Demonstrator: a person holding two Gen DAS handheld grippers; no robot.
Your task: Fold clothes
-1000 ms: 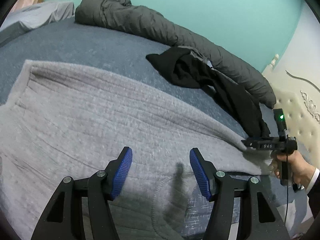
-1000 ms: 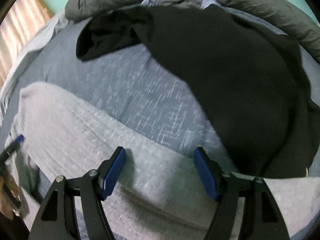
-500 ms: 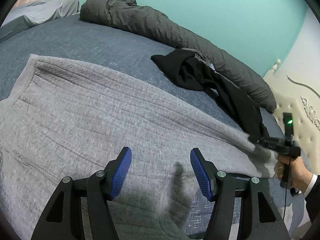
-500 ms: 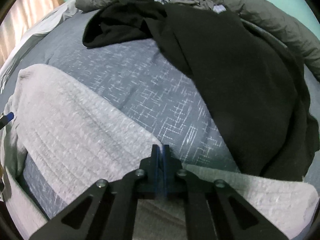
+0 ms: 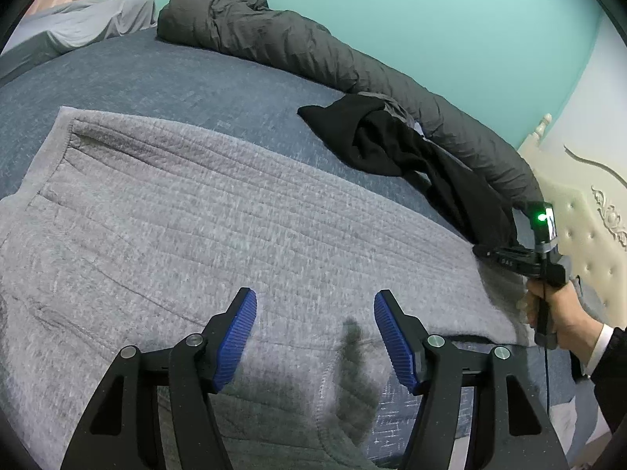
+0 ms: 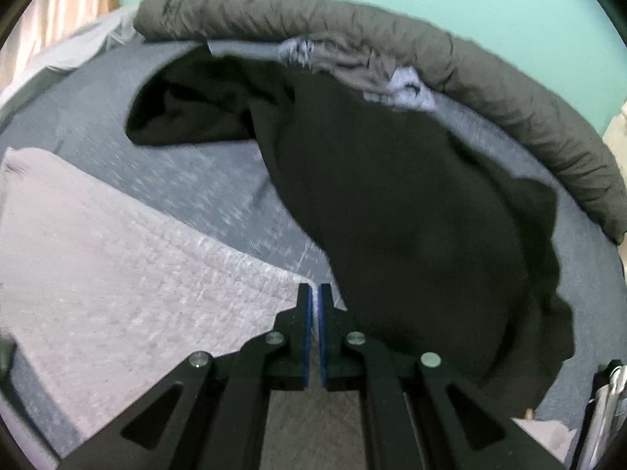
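Sweater (image 6: pixel 129 274) edge lifted in right claw (image 6: pixel 314 293)

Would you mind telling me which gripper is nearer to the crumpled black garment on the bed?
Right. The right gripper is shut on the grey knitted sweater's edge right beside the black garment; the left gripper hovers open over the sweater, farther away.
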